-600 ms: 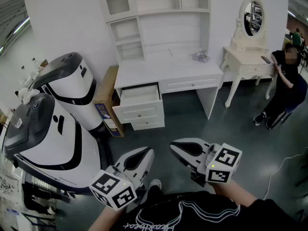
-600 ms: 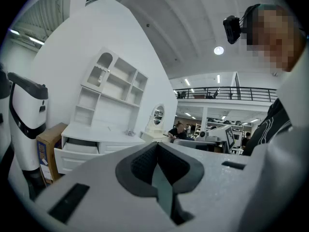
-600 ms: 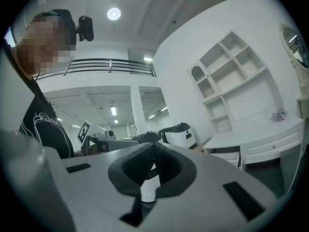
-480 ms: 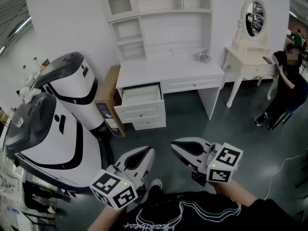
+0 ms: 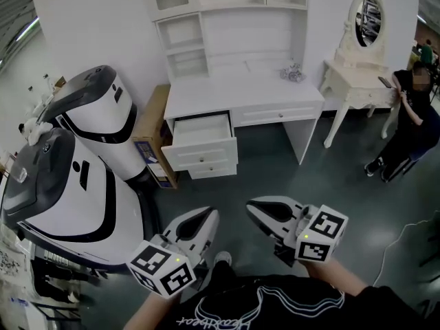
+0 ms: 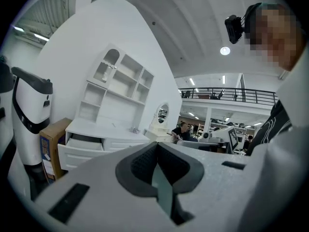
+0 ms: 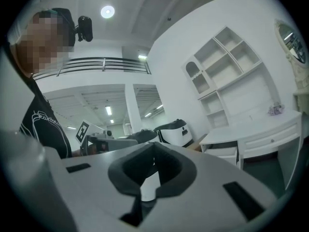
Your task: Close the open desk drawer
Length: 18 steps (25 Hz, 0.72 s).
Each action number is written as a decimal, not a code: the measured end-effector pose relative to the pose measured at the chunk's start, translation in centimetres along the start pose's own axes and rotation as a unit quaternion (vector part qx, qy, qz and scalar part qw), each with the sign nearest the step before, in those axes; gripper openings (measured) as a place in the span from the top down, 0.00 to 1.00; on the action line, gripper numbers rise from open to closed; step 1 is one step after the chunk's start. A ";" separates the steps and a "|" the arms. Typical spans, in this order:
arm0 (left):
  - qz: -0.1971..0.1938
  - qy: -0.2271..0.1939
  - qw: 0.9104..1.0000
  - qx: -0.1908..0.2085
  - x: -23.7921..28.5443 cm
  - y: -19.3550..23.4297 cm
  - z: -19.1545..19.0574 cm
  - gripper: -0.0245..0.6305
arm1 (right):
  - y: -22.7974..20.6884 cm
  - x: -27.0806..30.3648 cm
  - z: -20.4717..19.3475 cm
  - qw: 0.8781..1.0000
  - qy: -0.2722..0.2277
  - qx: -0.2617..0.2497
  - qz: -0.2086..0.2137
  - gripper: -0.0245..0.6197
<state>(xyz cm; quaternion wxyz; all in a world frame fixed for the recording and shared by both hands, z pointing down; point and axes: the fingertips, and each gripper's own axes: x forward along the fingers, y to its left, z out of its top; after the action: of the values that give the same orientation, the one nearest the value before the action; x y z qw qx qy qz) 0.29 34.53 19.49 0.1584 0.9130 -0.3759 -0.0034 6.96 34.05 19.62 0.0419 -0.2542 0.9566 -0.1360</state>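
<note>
The white desk stands against the far wall, several steps ahead of me. Its top left drawer is pulled out, and the two drawers beneath it are pushed in. Both grippers hang low near my body, far short of the desk. My left gripper has its jaws together with nothing held. My right gripper is likewise shut and empty. In the left gripper view the open drawer shows at the left, beyond the left gripper. The right gripper view catches the drawer at right, past the right gripper.
Two big white-and-black machines crowd the left side, with a cardboard box between them and the desk. A white vanity table with a mirror stands at the right, where a person sits. A small object lies on the desktop.
The desk has slid slightly lower and to the right in the head view. Both grippers keep about the same place and stay shut.
</note>
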 end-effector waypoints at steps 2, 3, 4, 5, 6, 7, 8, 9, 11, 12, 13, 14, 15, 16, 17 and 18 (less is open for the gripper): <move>0.000 0.004 1.000 -0.010 0.4 1.3 -0.3 0.96 | -0.8 0.8 -0.4 1.000 0.002 0.007 -0.007 0.95; 0.000 0.007 1.000 -0.016 0.6 2.0 -0.4 0.96 | -1.2 1.2 -0.6 1.000 0.003 0.011 -0.010 0.95; 0.000 0.010 1.000 -0.021 0.8 2.6 -0.6 0.96 | -1.6 1.7 -0.9 1.000 0.006 0.013 -0.012 0.95; 0.000 0.013 1.000 -0.026 1.1 3.4 -0.8 0.96 | -2.1 2.2 -1.1 1.000 0.009 0.016 -0.015 0.95; -0.001 0.016 0.999 -0.030 1.4 4.1 -1.0 0.96 | -2.6 2.9 -1.4 1.000 0.012 0.018 -0.018 0.95; -0.001 0.019 0.999 -0.035 1.7 4.9 -1.1 0.96 | -3.1 3.5 -1.7 0.999 0.016 0.020 -0.021 0.95; -0.002 0.022 0.999 -0.039 2.0 5.7 -1.3 0.96 | -3.6 4.2 -2.0 0.999 0.019 0.023 -0.023 0.95; -0.002 0.025 0.999 -0.043 2.3 6.5 -1.5 0.96 | -4.0 4.8 -2.3 0.999 0.022 0.026 -0.025 0.95; -0.005 0.029 0.998 -0.051 2.8 8.1 -1.8 0.96 | -5.0 6.1 -2.8 0.999 0.026 0.031 -0.031 0.95; -0.006 0.032 0.998 -0.054 3.1 8.9 -1.9 0.96 | -5.5 6.7 -3.0 0.998 0.028 0.034 -0.034 0.95; -0.008 0.034 0.998 -0.057 3.4 9.7 -1.9 0.96 | -6.1 7.2 -3.1 0.998 0.029 0.037 -0.038 0.95; -0.009 0.036 0.997 -0.060 3.7 10.6 -1.9 0.96 | -6.6 7.9 -3.2 0.998 0.031 0.039 -0.041 0.95; -0.010 0.038 0.997 -0.064 4.1 11.5 -1.9 0.96 | -7.2 8.5 -3.3 0.998 0.034 0.042 -0.044 0.95; -0.011 0.040 0.997 -0.067 4.5 12.4 -1.8 0.96 | -7.8 9.2 -3.4 0.997 0.037 0.045 -0.047 0.95; -0.012 0.043 0.997 -0.070 4.8 13.5 -1.8 0.96 | -8.4 9.9 -3.6 0.997 0.039 0.047 -0.050 0.95; -0.012 0.046 0.996 -0.072 5.2 14.5 -1.8 0.96 | -9.1 10.7 -3.7 0.996 0.042 0.050 -0.054 0.95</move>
<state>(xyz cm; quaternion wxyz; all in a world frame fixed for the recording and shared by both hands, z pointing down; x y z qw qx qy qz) -5.69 21.76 25.98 0.2412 0.9030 -0.3555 0.0097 1.43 22.02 25.59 0.0072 -0.2972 0.9344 -0.1961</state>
